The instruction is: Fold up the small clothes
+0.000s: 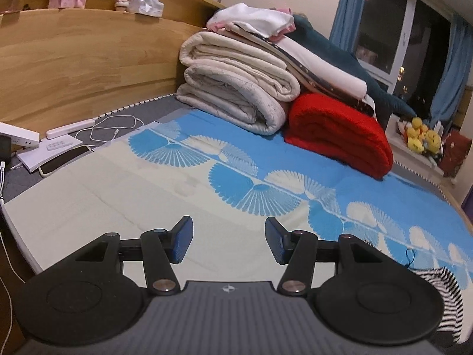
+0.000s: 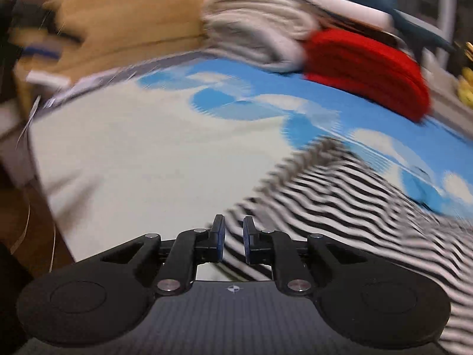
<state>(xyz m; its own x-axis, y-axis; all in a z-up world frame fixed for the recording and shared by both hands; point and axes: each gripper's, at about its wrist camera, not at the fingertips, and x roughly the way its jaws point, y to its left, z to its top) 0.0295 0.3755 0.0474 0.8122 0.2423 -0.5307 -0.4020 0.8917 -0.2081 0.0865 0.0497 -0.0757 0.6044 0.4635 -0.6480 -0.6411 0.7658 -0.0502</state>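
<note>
A black-and-white striped garment (image 2: 340, 195) lies on the bed's blue-and-cream patterned mat (image 2: 153, 148), spreading from the middle to the lower right of the blurred right wrist view. My right gripper (image 2: 233, 236) has its jaws nearly together, with a fold of the striped cloth pinched between the pads at the garment's near left edge. In the left wrist view a corner of the striped garment (image 1: 449, 295) shows at the lower right. My left gripper (image 1: 229, 236) hovers open over the cream part of the mat (image 1: 118, 195), nothing between its fingers.
Rolled cream quilts (image 1: 236, 82) and a folded red blanket (image 1: 337, 136) are stacked at the far side of the bed against a wooden headboard (image 1: 82, 56). A phone, chargers and cables (image 1: 65, 153) lie at the far left edge. Yellow plush toys (image 1: 419, 136) sit by the window.
</note>
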